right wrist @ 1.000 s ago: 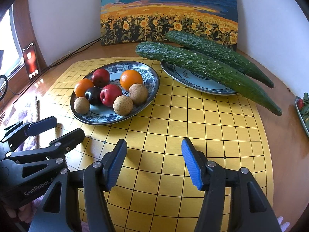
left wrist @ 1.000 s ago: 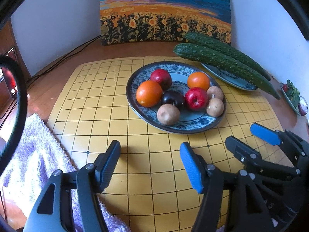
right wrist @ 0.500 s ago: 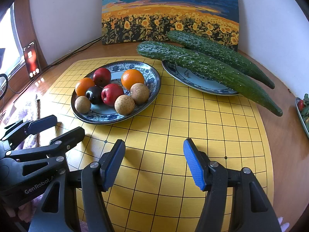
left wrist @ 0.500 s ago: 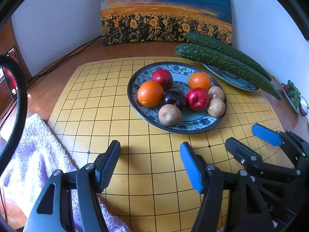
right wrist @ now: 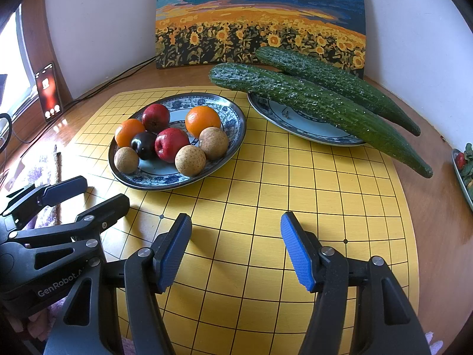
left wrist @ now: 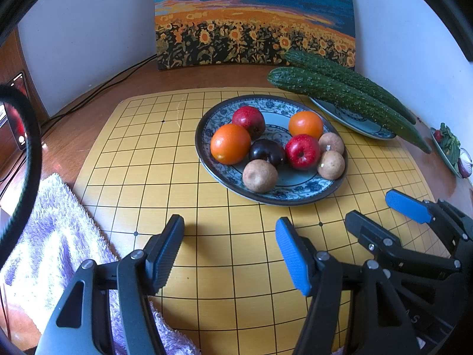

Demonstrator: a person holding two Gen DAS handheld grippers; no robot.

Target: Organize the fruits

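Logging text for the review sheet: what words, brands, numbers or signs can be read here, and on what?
"GenRobot.A", cut off after that: on the left gripper body.
"S", a lone letter: on the right gripper body.
Phone screen: icons only, too blurred to read.
Nothing else carries text.

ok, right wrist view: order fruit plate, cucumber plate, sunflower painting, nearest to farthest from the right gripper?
1. Fruit plate, ahead and left of the right gripper, on the yellow grid board.
2. Cucumber plate, further back, to the right.
3. Sunflower painting, against the back wall.
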